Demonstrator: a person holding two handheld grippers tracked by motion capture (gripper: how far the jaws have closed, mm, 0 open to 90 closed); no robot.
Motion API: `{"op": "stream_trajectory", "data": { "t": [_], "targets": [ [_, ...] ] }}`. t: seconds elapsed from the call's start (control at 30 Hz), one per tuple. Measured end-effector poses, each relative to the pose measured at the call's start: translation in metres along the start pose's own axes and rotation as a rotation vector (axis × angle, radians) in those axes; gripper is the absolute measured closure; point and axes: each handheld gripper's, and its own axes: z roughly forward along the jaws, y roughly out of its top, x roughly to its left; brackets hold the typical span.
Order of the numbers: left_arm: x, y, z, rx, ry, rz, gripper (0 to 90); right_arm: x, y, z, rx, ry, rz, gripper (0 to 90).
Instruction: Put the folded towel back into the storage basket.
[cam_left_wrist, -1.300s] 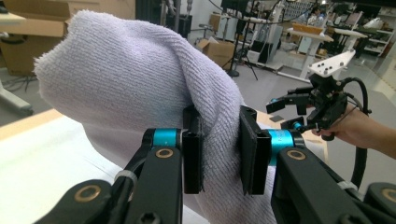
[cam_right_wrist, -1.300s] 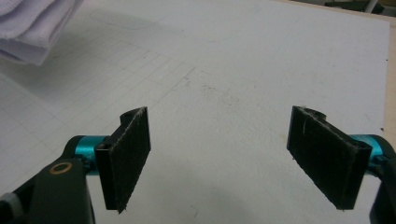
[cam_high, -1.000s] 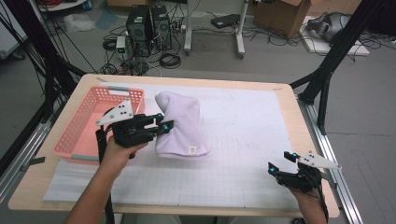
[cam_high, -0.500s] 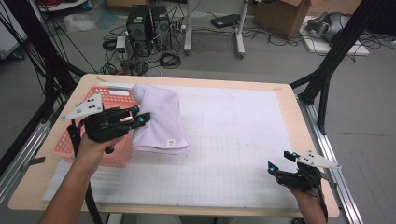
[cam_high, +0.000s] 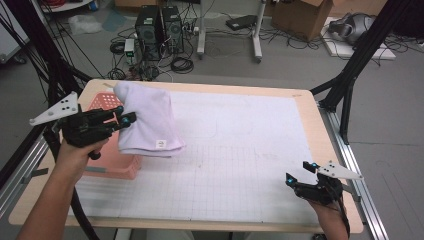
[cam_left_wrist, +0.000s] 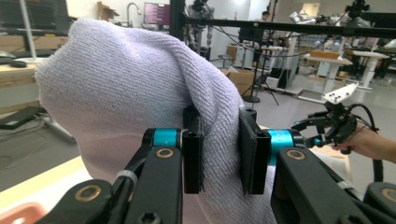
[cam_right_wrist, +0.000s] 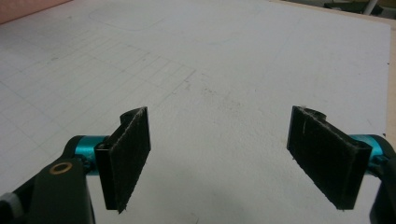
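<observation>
A folded pale lilac towel (cam_high: 150, 120) hangs in the air over the right edge of the pink basket (cam_high: 107, 167) at the table's left. My left gripper (cam_high: 125, 119) is shut on the towel's left side and holds it up. In the left gripper view the terry cloth of the towel (cam_left_wrist: 121, 93) is pinched between the two black pads (cam_left_wrist: 192, 154), and my left gripper (cam_left_wrist: 219, 156) has the cloth bulging above it. My right gripper (cam_high: 299, 174) rests near the table's front right corner; in the right gripper view the right gripper (cam_right_wrist: 219, 163) stands open with nothing between its pads.
A white gridded mat (cam_high: 240, 150) covers most of the wooden table (cam_high: 300, 97). Black frame legs (cam_high: 350, 75) stand at the right; computers and cables (cam_high: 160, 30) lie on the floor behind. The right hand and its gripper (cam_left_wrist: 338, 121) appear far off in the left gripper view.
My left gripper has carried the towel leftward and slightly up, from the mat toward and over the pink basket. The right gripper has stayed put.
</observation>
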Motion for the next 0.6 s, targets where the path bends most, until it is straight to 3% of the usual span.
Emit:
{"op": "stream_trajectory", "data": {
  "t": [0.6],
  "targets": [
    [0.046, 0.009, -0.063, -0.036, 0.099, -0.006, 73.9, -0.002, -0.001, 0.0, 0.002, -0.012, 0.002, 20.4]
  ]
}}
